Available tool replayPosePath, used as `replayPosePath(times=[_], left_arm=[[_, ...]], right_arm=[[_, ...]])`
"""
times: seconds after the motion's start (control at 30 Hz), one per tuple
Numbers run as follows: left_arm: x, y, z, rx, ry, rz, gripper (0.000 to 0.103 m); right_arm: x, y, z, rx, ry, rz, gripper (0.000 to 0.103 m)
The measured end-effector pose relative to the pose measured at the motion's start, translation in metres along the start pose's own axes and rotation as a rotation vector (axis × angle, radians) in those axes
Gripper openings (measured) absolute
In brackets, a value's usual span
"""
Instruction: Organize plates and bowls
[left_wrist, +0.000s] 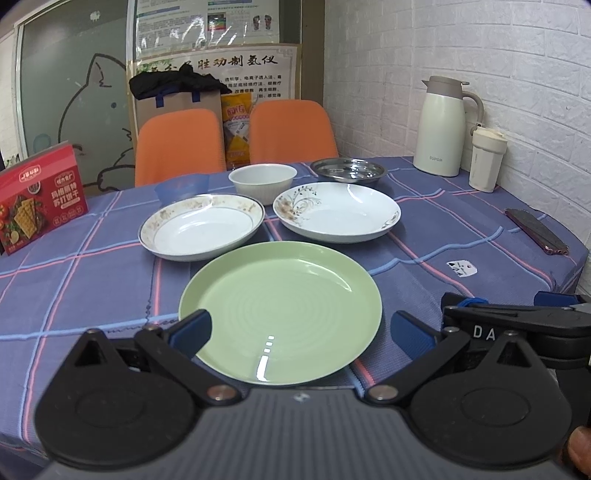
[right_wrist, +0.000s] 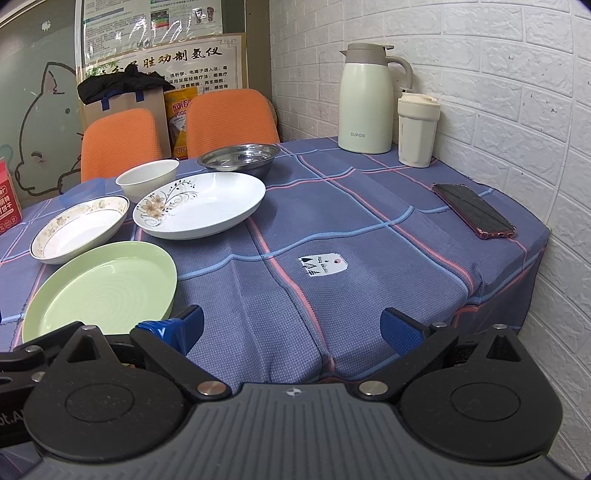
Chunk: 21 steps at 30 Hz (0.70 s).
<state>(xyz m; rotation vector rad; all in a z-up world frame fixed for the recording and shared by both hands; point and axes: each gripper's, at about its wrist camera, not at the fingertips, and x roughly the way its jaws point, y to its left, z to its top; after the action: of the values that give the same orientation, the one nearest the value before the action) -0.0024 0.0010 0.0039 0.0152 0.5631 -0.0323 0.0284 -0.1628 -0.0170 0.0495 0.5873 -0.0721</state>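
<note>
With both the left tongs (left_wrist: 301, 328) and right tongs (right_wrist: 291, 328) spread wide and empty, the green plate (left_wrist: 280, 310) lies flat on the surface (right_wrist: 332, 229) nearest them, probably stiff, glossy and slippery, best pinched at its raised rim.

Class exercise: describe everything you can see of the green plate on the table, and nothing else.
The green plate is round, pale green and glossy, with faint concentric rings in its well and a low raised rim. It looks like glazed ceramic or plastic. It is empty, lies flat and upright on the checked tablecloth, nearest the camera, and appears to touch no other dish. The open left gripper hovers at its near edge.
</note>
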Motion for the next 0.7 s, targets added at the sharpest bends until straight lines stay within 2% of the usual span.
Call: replayPosePath(times=[0.4, 0.7], left_arm=[[0.004, 0.004, 0.001, -0.002, 0.008, -0.009, 0.103], [0.009, 0.034, 0.007, -0.056, -0.005, 0.051, 0.103]], right_arm=[[0.002, 0.003, 0.002, -0.003, 0.002, 0.004, 0.09], [0.015, 0.017, 0.006, -0.038, 0.028, 0.018, 0.09]])
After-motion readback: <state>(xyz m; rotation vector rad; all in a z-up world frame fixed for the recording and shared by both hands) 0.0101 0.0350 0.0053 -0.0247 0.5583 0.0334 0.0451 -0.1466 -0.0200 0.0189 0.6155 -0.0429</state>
